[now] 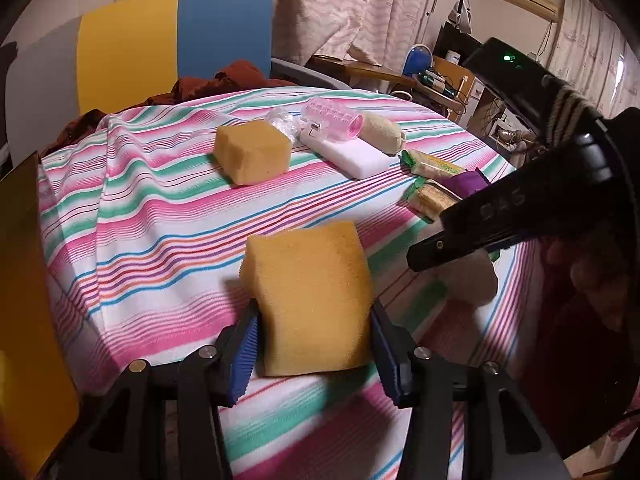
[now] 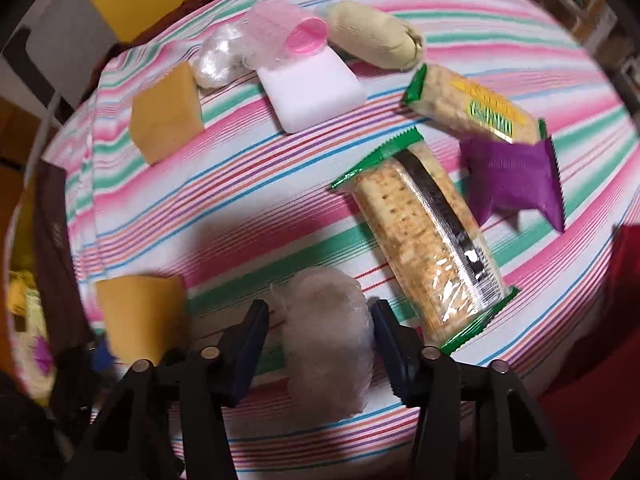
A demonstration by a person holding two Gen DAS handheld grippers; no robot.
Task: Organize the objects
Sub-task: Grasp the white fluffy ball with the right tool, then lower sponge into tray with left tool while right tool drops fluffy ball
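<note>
Currently we are holding a yellow sponge (image 1: 312,300) pinched in the left gripper (image 1: 314,344). We are closing the right gripper (image 2: 320,332) around a translucent plastic bundle (image 2: 326,336); its long axis runs along the fingers, frame bottom centre.

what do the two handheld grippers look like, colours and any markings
Both are black plastic. The left gripper has ridged blue pads and round silver fasteners on its finger mounts; the right gripper looks the same. From the left wrist camera, the right one's body carries embossed digits and a rope wrapping.
</note>
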